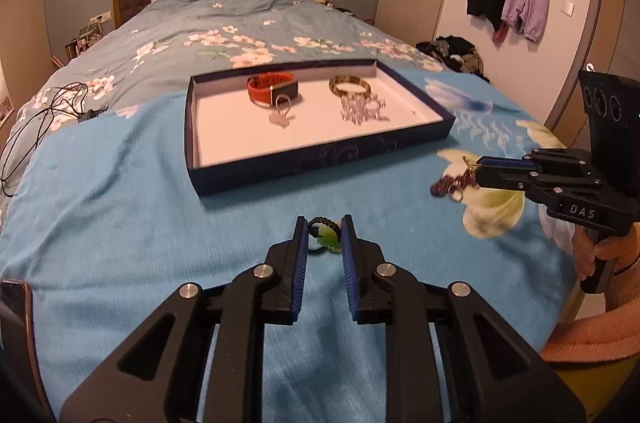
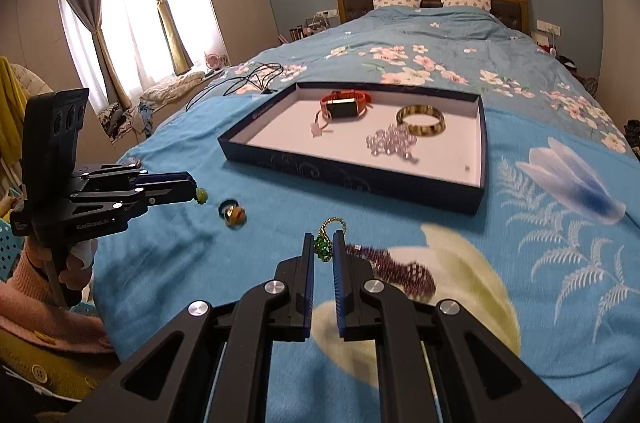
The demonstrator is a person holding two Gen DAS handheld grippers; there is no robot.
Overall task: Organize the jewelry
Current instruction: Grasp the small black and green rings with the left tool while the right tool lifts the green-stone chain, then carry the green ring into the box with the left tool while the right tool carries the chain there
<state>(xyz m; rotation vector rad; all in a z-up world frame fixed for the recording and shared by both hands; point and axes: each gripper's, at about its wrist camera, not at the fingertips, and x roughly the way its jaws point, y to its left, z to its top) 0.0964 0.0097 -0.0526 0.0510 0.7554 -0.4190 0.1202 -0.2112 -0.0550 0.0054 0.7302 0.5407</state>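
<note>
both grippers clenched on loose pieces near the tray (image 1: pixel 320 159): left gripper (image 1: pixel 325 225) grasping a green charm (image 1: pixel 327 241), right gripper (image 2: pixel 323 241) a beaded chain (image 2: pixel 394 269), likely for placing beside the watch (image 2: pixel 344 105).

Each claw is matte black plastic with two flat fingers faced in ribbed blue pads (image 1: pixel 347 263), jointed by linked bars with round silver pins (image 1: pixel 263 270). The left claw (image 1: pixel 325 237) carries small white lettering along its side bar (image 2: pixel 93 223); the right claw (image 2: pixel 324 251) has the raised letters "DAS" (image 1: pixel 582 211) on its body. Behind each, a black upright block bears three round holes (image 1: pixel 599 101). The hands (image 1: pixel 592 255) grip black pistol-style handles. The sleeves (image 1: pixel 592 335) are pink knit, over a mustard-yellow garment with buttons (image 2: pixel 39 375).
</note>
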